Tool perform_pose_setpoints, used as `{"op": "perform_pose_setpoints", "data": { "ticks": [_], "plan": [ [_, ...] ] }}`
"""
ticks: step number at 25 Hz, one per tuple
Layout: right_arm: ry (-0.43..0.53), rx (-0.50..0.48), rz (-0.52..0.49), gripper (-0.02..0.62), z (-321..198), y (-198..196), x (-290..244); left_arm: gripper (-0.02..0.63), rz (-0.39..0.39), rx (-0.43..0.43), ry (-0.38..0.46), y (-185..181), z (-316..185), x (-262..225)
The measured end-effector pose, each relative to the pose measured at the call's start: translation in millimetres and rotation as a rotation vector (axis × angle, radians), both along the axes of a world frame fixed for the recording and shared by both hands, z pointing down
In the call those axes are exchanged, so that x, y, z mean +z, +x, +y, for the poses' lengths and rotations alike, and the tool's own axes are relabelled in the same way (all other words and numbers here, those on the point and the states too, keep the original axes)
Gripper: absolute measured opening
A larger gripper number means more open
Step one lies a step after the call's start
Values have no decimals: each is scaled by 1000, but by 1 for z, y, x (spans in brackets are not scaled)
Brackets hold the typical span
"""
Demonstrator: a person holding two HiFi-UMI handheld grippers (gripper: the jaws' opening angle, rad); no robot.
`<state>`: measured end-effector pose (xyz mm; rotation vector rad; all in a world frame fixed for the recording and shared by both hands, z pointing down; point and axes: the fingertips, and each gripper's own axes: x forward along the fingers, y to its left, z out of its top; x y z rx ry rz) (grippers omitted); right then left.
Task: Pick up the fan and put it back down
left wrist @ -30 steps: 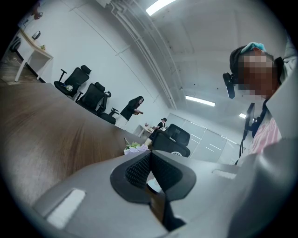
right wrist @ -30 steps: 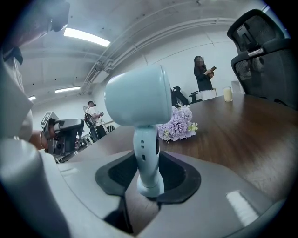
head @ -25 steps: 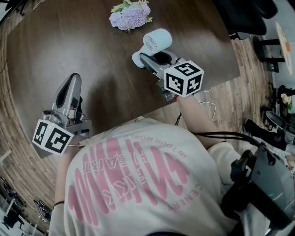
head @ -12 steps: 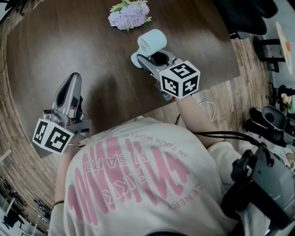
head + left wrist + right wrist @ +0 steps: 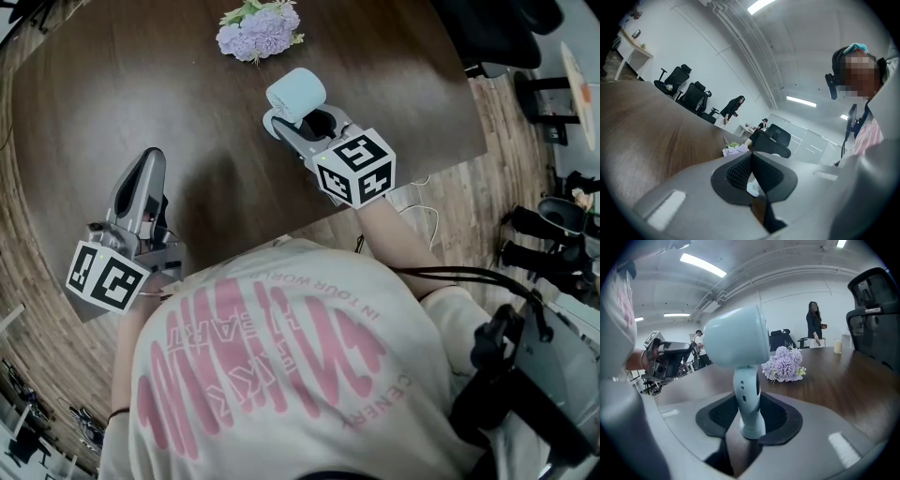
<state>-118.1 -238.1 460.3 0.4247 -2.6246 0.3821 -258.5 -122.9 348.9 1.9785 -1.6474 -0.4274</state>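
My right gripper (image 5: 748, 417) clamps the fan (image 5: 739, 344) by its stem; it looks lifted. 1 of 2 steps done, set-down left. Left gripper (image 5: 751, 172) closed, empty.

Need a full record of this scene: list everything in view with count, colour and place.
fan: one, pale blue, stem between the right gripper's pads
flowers: one bunch, lilac, far end of the table
table: one, dark brown wood, under both grippers
office chairs: several, black, beyond the table
standing person: one, dark clothes, near the chairs
left gripper: one, grey, jaws shut and empty, over the table's left side
right gripper: one, grey, shut on the fan's stem
shirt: one, white with pink print, bottom of head view
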Motion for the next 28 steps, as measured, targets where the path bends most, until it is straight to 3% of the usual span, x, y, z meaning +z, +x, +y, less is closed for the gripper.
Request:
{"op": "perform_pose_setpoints", "data": {
  "ticks": [22,28],
  "plan": [
    [50,-41,26,156,6,-3,8,18,-3,19,2,4,-5,-1],
    [27,-41,-8,193,8,-4,1,18,-7,16,5,3,-2,-3]
  ]
}}
